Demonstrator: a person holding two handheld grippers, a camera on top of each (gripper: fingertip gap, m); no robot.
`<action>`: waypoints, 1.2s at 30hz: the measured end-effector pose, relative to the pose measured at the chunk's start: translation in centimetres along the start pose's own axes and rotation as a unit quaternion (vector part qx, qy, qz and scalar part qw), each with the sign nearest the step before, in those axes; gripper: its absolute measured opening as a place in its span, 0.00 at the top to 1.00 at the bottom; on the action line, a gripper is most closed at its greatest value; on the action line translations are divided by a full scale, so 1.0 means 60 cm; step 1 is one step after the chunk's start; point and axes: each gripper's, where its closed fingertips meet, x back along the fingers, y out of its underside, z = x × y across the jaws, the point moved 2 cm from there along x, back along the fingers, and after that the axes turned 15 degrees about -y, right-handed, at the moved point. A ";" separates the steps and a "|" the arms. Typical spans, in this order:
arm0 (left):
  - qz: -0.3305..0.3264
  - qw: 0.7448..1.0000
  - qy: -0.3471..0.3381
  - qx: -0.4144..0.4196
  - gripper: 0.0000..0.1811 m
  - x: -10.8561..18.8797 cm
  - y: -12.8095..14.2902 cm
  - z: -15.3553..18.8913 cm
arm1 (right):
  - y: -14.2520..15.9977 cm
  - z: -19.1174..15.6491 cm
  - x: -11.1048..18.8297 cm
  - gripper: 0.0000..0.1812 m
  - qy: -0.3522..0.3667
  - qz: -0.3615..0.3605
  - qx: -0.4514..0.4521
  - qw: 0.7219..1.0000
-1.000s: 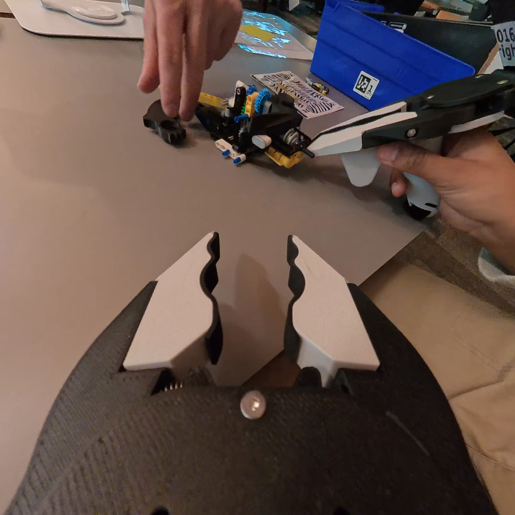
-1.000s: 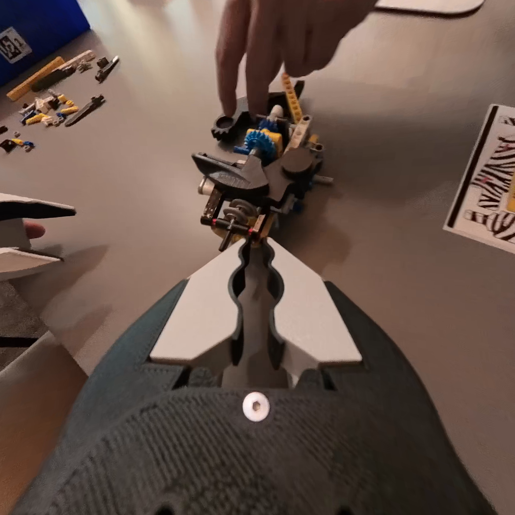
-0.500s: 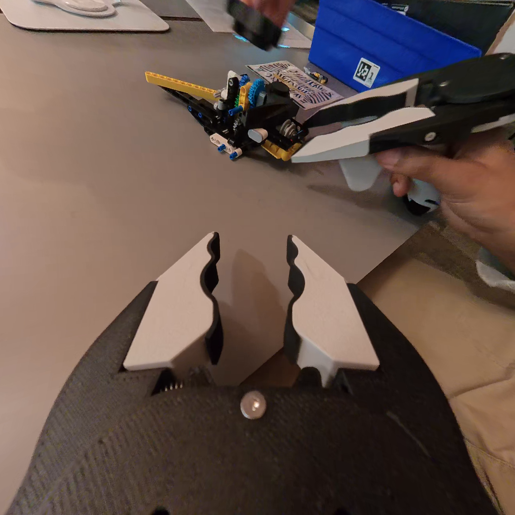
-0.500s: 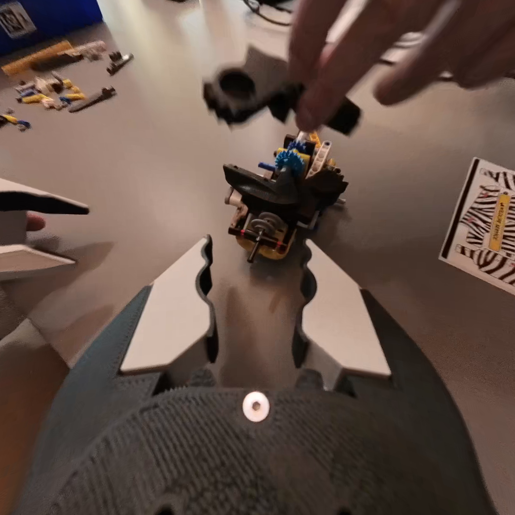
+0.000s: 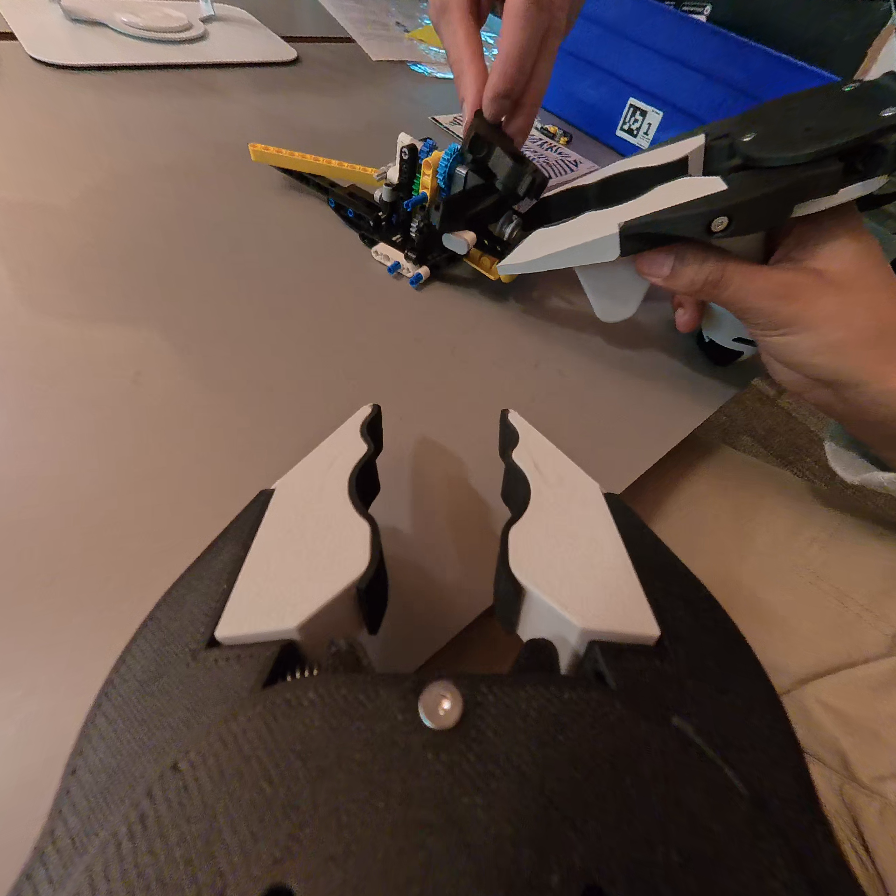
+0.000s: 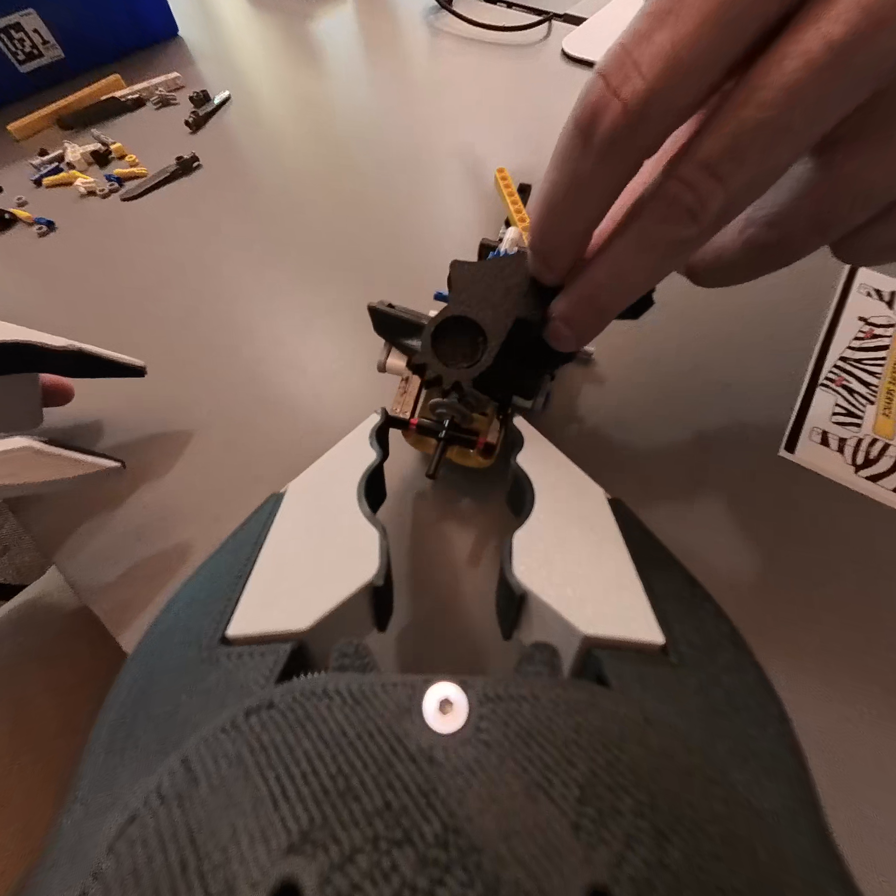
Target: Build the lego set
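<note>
The lego model (image 5: 412, 213), black with blue gears and a long yellow beam (image 5: 310, 157), lies on the grey table (image 5: 194, 339). A person's bare hand (image 5: 499, 63) presses a black piece (image 5: 499, 160) onto its top; the piece also shows in the right wrist view (image 6: 465, 334). My right gripper (image 6: 448, 426) has closed around the model's yellow near end (image 6: 456, 451), with a finger against each side. From the left wrist view the right gripper (image 5: 514, 242) comes in from the right. My left gripper (image 5: 439, 414) is open and empty, low over the table, well short of the model.
A blue bin (image 5: 679, 87) stands behind the model. A striped sticker sheet (image 6: 853, 397) lies to the right. Loose pieces (image 6: 97, 145) lie at the far left beside the bin. A white pad (image 5: 145, 43) is at the back. The table edge (image 5: 679, 460) runs near my left gripper.
The hand lifted the black piece off the table and brought it down onto the model. My right gripper opened, then closed around the model's near end. The left gripper stayed put.
</note>
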 end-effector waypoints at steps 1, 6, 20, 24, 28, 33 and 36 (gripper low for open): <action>0.000 1.000 0.000 0.000 0.74 0.000 0.000 0.000 | 0.001 -0.001 0.002 0.75 -0.004 0.001 -0.001 1.000; -0.002 1.000 0.001 -0.003 0.74 -0.001 0.002 0.002 | 0.004 -0.010 0.013 0.75 -0.038 0.006 0.003 0.999; -0.006 1.000 0.002 -0.009 0.74 -0.002 0.006 0.006 | 0.027 -0.015 0.039 0.75 -0.112 -0.028 0.062 0.991; -0.010 1.000 0.003 -0.011 0.74 -0.004 0.009 0.008 | 0.024 -0.010 0.043 0.75 -0.114 -0.029 0.062 0.991; -0.010 1.000 0.002 -0.014 0.74 -0.004 0.009 0.009 | 0.020 -0.009 0.050 0.73 -0.103 -0.020 0.068 0.992; -0.010 1.000 0.002 -0.015 0.74 -0.003 0.009 0.009 | 0.011 -0.001 0.064 0.74 -0.097 -0.005 0.050 0.994; -0.009 1.000 0.002 -0.016 0.74 -0.002 0.008 0.009 | 0.019 0.013 0.069 0.75 -0.087 -0.007 0.037 0.996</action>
